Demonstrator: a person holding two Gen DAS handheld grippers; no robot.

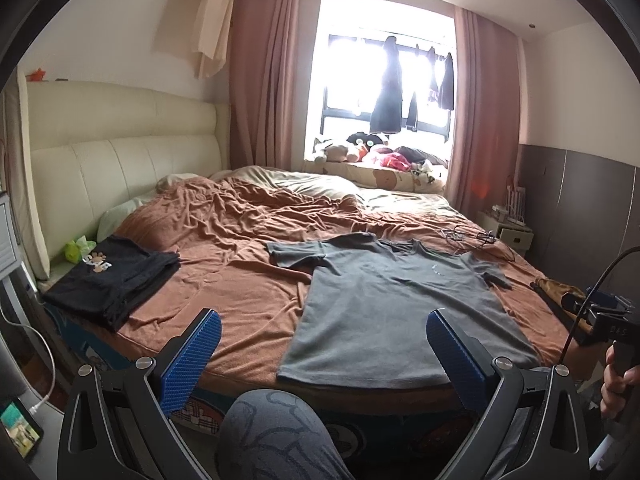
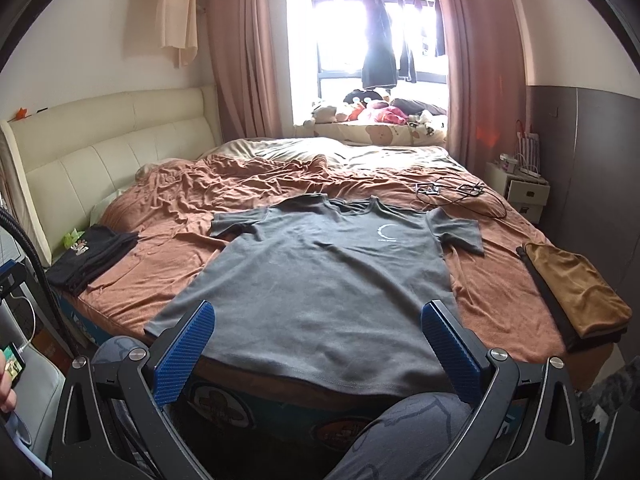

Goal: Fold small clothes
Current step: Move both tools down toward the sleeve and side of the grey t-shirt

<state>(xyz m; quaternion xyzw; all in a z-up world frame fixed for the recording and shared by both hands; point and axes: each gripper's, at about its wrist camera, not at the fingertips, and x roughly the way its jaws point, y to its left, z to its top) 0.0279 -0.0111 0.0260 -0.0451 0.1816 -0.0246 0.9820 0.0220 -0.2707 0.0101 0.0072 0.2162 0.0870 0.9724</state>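
Bed seen from its near edge, read left to right. At the near left corner of the bed (image 2: pixel 280 168), by the headboard, lies a folded black garment (image 2: pixel 96 254) with a printed motif uppermost, apparently set aside there as finished work. Centre: a grey T-shirt (image 2: pixel 320 280) spread face up on the rust-coloured cover (image 1: pixel 224 240), collar toward the window and hem along the bed's near edge, sleeves out to either side; this flat, squared lay judged to prepare it for folding, with hem corners within easy reach. Toward the right edge, a tan folded cloth (image 2: pixel 576 292) resting on dark items, well apart from the shirt; tangled cables (image 2: pixel 456 194) lie beyond the right shoulder. Left gripper (image 1: pixel 324 340): blue-padded jaws spread wide, empty, hovering short of the hem and touching nothing. Right gripper (image 2: pixel 316 340): likewise spread wide and empty, poised over the hem's middle without contact. The person's patterned knee (image 1: pixel 276 432) shows below the bed edge. Folding of the grey shirt is judged not yet begun.
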